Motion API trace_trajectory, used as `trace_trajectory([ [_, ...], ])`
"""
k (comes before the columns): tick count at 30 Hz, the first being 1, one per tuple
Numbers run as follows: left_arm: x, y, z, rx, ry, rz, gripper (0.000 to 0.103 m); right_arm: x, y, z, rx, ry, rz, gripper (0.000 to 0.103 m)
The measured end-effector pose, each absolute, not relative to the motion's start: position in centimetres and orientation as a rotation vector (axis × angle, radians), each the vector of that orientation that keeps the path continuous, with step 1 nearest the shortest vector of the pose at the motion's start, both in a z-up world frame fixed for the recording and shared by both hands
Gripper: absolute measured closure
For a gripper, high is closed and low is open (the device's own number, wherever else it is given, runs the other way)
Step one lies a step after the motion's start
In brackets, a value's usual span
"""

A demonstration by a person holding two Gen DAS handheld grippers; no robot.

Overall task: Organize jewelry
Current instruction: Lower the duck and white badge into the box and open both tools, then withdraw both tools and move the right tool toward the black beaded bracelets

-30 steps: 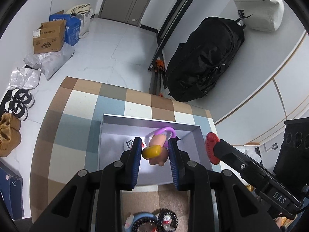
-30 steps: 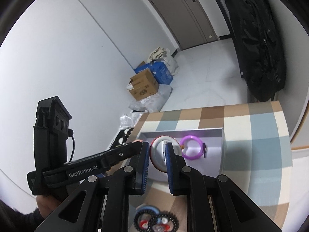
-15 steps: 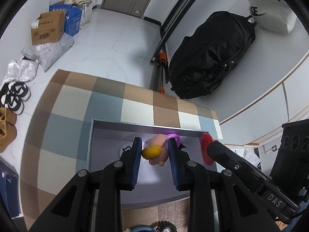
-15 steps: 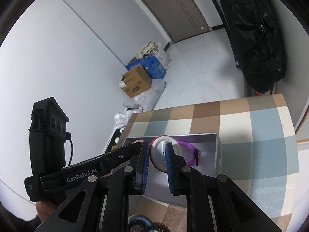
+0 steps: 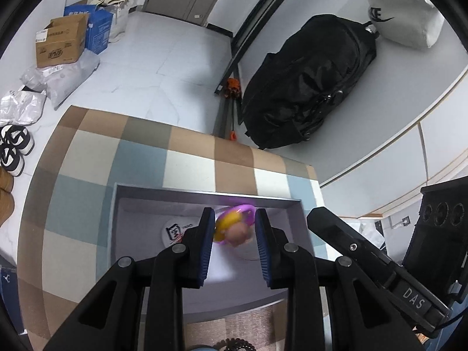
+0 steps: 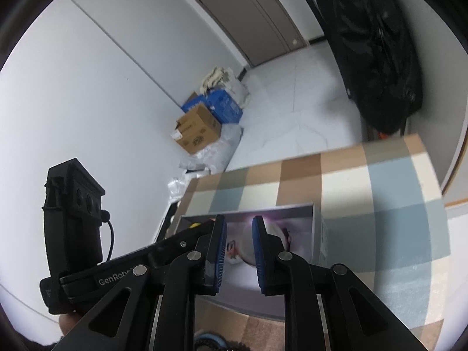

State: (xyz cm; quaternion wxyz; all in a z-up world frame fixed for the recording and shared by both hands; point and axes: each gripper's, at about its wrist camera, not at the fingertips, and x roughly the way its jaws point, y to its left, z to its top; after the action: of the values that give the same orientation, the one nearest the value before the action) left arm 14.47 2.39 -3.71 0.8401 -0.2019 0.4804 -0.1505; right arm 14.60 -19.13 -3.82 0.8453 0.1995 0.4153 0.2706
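Note:
A grey open box (image 5: 201, 197) sits on the checkered tablecloth (image 5: 187, 161). My left gripper (image 5: 234, 232) is open above it; a blurred pink-and-yellow charm (image 5: 232, 229) is between its fingers, loose, over a purple ring (image 5: 248, 209). My right gripper (image 6: 239, 239) is open over the same box (image 6: 317, 234); a red-and-white round piece (image 6: 248, 256) lies in the box below it. A round white piece (image 5: 175, 231) lies in the box's left part.
Beaded bracelets (image 5: 234, 345) lie near the table's front edge. A black bag (image 5: 304, 87), cardboard boxes (image 5: 63, 42) and shoes (image 5: 14, 149) are on the floor beyond the table.
Both grippers opened. The left let go of the pink-and-yellow charm, now blurred and dropping. The right let go of the red-and-white round piece, which now lies in the box.

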Motion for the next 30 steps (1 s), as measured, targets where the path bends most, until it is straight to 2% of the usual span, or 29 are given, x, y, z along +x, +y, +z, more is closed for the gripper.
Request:
trace_trajectory([
  [5, 14.2, 2.7, -3.3, -0.433, 0.991, -0.305, 0.060, 14.2, -19.9, -3.1, 0.432, 0.848, 0.556, 0.074],
  [12, 13.6, 2.7, -2.9, -0.413, 0.979, -0.281, 0.059, 13.7, -21.0, -2.6, 0.446, 0.831, 0.522, 0.057],
  [14, 13.4, 2.6, -2.6, -0.399, 0.973, -0.275, 0.058, 13.4, -21.0, -2.5, 0.439, 0.829, 0.526, 0.049],
  [18, 12.8, 2.6, -2.1, -0.379, 0.960, -0.266, 0.057, 12.9, -20.8, -2.4, 0.408, 0.823, 0.530, 0.042],
  [23, 11.5, 3.0, -1.3, -0.369, 0.920, -0.245, 0.040, 12.0, -20.8, -2.2, 0.379, 0.816, 0.528, 0.033],
  [26, 10.7, 3.1, -1.0, -0.352, 0.902, -0.241, 0.040, 11.4, -20.8, -2.0, 0.363, 0.807, 0.530, 0.032],
  [28, 10.1, 3.1, -0.9, -0.335, 0.893, -0.235, 0.039, 10.9, -20.8, -1.9, 0.351, 0.801, 0.529, 0.028],
  [30, 9.6, 3.0, -0.8, -0.312, 0.887, -0.225, 0.034, 10.4, -20.8, -1.9, 0.343, 0.794, 0.533, 0.024],
])
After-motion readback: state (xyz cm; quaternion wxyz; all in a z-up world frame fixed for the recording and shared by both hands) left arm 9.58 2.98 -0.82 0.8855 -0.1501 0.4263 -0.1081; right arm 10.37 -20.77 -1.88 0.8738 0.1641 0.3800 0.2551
